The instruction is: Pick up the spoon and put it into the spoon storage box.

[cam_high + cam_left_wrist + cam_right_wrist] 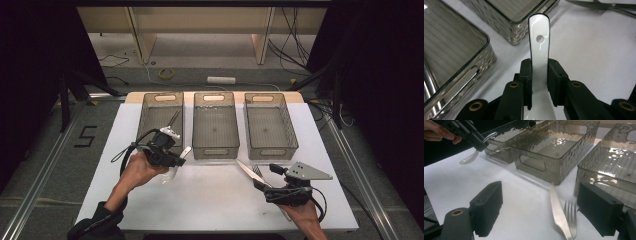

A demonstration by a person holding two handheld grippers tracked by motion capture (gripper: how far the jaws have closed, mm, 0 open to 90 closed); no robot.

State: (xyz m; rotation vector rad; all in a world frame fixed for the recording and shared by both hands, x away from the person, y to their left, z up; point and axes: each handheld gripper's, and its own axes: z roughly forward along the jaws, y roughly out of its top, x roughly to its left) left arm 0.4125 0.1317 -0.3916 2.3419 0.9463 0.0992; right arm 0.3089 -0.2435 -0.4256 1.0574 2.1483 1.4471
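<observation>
Currently, bench (210, 200) carries three bins (215, 125) in a row. Left gripper (539, 82) has its jaws clamped on a white spoon (539, 50), just beside the left bin. Right gripper (549, 212) jaws spread apart, knife (557, 212) and fork (571, 216) lying between them.

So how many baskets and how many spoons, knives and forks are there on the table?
Clear baskets: 3, left, middle, right
White spoon: 1, held in the left gripper
Knife: 1
Forks: 2, one beside the knife, one in the left basket
Total: 7
</observation>
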